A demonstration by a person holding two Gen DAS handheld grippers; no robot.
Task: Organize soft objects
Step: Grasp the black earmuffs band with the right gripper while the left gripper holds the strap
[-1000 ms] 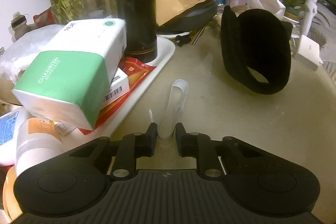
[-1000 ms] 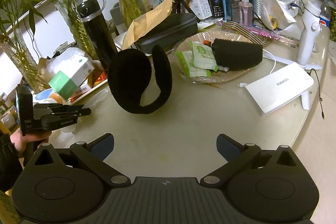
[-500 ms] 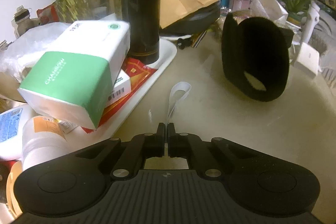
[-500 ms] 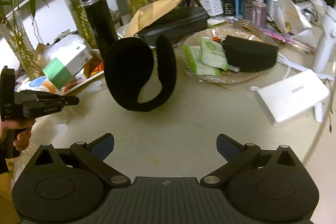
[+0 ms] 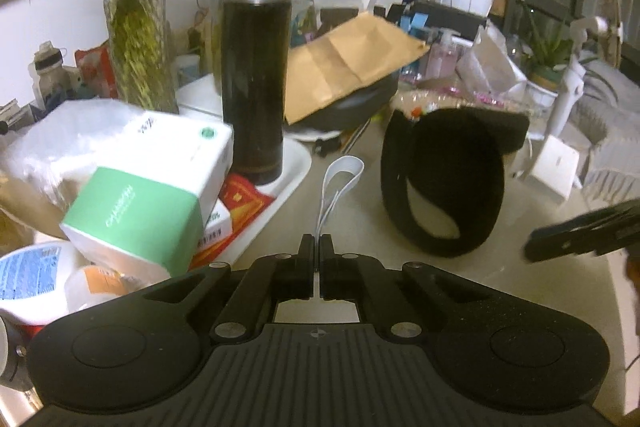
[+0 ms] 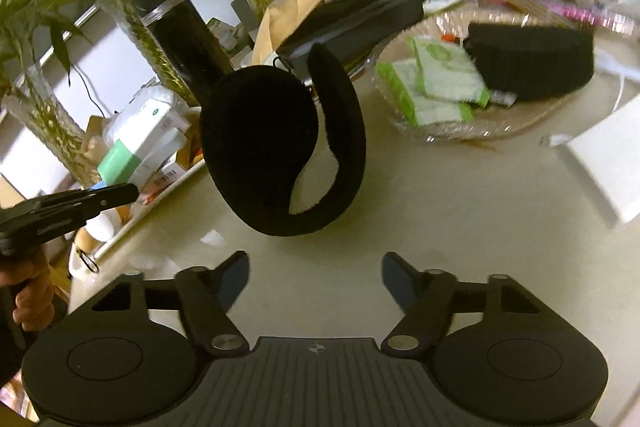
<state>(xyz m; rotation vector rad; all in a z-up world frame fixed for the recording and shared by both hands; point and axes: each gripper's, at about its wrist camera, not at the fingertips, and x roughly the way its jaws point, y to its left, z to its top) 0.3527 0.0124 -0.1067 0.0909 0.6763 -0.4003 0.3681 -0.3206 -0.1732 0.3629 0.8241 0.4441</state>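
The left claw [image 5: 319,247] is pinching a thin white elastic loop [image 5: 339,183] while the right claw [image 6: 315,277], closing on nothing, is nearing fuzzy black earmuffs [image 6: 276,151] on the beige desk [image 6: 460,211].

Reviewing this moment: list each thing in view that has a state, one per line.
left gripper: shut on the white strap
white strap: looped, pinched at its lower end
right gripper: closing, nothing between its jaws
black earmuffs: standing on edge on the table
black flask: upright, capped
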